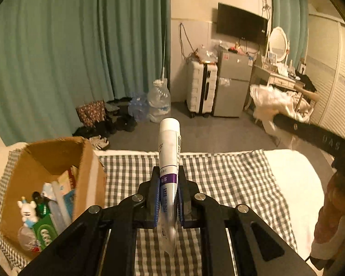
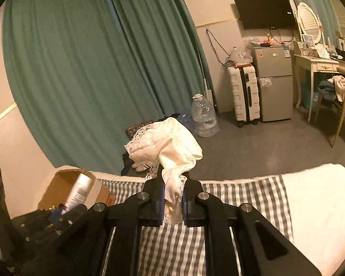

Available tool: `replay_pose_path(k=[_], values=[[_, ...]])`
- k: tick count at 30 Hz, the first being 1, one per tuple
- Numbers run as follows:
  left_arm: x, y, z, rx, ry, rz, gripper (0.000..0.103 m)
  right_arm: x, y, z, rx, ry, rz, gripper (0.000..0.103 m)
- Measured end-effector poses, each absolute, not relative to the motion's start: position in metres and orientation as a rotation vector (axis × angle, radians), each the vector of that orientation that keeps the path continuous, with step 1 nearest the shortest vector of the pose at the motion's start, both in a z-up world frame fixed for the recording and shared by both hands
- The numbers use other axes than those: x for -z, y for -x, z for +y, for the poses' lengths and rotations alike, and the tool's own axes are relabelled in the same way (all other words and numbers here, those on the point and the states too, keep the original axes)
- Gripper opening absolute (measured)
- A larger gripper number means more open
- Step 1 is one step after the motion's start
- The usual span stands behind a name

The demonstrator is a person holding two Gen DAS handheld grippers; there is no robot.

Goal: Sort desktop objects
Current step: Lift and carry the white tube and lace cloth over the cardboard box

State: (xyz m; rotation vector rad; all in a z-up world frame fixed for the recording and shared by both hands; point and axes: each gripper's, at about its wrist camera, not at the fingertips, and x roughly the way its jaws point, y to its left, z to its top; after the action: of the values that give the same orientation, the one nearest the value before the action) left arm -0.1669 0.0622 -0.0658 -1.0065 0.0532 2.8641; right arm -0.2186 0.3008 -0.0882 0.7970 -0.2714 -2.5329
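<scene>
My left gripper (image 1: 169,172) is shut on a white tube with a purple band (image 1: 169,151), held upright above the checked cloth (image 1: 218,179). An open cardboard box (image 1: 57,161) stands to its left, holding a small white toy figure (image 1: 27,211), a green packet and other items. My right gripper (image 2: 173,179) is shut on a cream lace-trimmed cloth (image 2: 168,142), held above the checked cloth (image 2: 241,195). The box (image 2: 64,184) and the tube (image 2: 79,191) in the left gripper also show at the lower left of the right wrist view.
A white surface (image 1: 294,179) lies to the right of the checked cloth. On the floor beyond are water bottles (image 1: 159,101), shoes, a white suitcase (image 1: 201,89), a small fridge (image 1: 233,82), a dressing table (image 2: 317,64) and a chair. Green curtains hang behind.
</scene>
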Motion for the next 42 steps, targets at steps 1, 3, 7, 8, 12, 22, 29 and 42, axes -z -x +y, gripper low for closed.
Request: replay_pose_path(k=[1,3,7,8,12,22,29,42], values=[[0.057,0.159,0.062,-2.872,0.977,0.059,0.011,0.085,0.212,0.304,2.533,-0.802,-0.274,0.011],[0.046,0.149,0.062,-2.883,0.937,0.049,0.011,0.079,0.196,0.311,2.548,-0.791,-0.263,0.011],[0.024,0.128,0.056,-2.905,0.863,0.017,0.011,0.062,0.156,0.318,2.571,-0.753,-0.221,0.011],[0.021,0.123,0.055,-2.908,0.853,0.011,0.011,0.059,0.146,0.318,2.574,-0.745,-0.205,0.011],[0.011,0.104,0.048,-2.911,0.83,-0.001,0.011,0.047,0.112,0.322,2.595,-0.738,-0.154,0.011],[-0.016,0.067,0.034,-2.906,0.754,-0.025,0.011,0.017,0.063,0.325,2.631,-0.706,-0.114,0.011],[-0.039,0.044,0.001,-2.935,0.717,0.019,0.012,0.004,0.037,0.301,2.634,-0.669,-0.097,0.011],[-0.058,0.05,-0.09,-3.059,0.716,-0.004,0.012,-0.008,0.023,0.215,2.544,-0.641,-0.054,0.011]])
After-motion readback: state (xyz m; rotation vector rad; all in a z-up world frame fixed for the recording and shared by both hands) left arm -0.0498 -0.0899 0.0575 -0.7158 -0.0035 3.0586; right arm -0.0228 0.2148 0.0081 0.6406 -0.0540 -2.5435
